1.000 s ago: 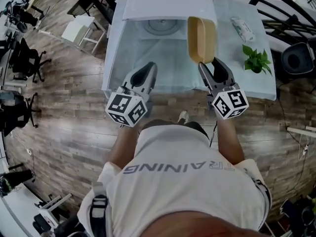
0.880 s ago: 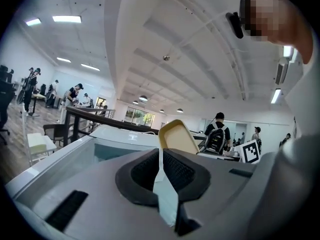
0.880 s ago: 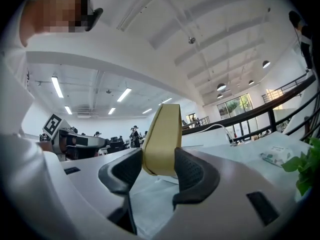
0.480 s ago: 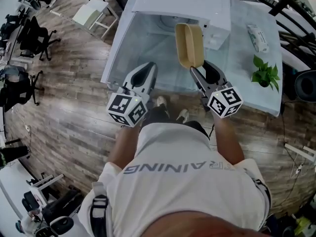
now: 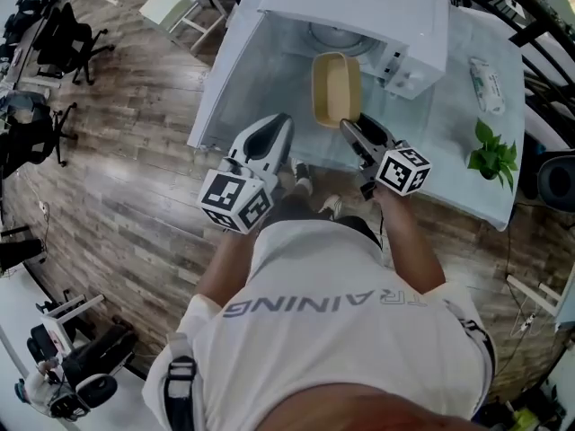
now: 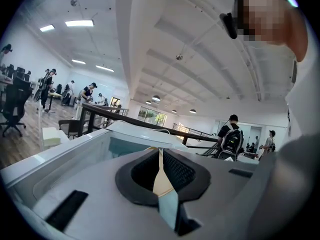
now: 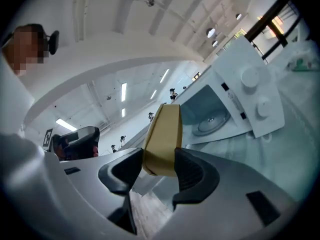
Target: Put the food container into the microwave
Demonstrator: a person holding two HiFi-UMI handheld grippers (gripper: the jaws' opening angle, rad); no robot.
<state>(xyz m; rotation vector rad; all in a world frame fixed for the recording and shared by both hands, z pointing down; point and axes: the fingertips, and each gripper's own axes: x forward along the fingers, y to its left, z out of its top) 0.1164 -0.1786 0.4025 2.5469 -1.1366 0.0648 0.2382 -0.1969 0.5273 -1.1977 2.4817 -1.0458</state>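
Food container [image 5: 336,86] is clamped by one end in my right tongs [image 5: 352,126], at the microwave's [image 5: 377,12] open mouth near the tabletop's [image 5: 449,155] front edge (my left tongs [image 5: 274,131] are closed, holding nothing).

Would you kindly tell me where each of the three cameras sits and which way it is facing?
Head view: on the person's head, looking steeply down at the open microwave and food container; shows torso, forearms, left gripper, right gripper.
Left gripper view: on the left gripper, looking along its closed jaws toward the microwave; shirt at right.
Right gripper view: on the right gripper, along jaws clamping the food container, toward the microwave's cavity; shirt at left.
Shared: microwave in all three.
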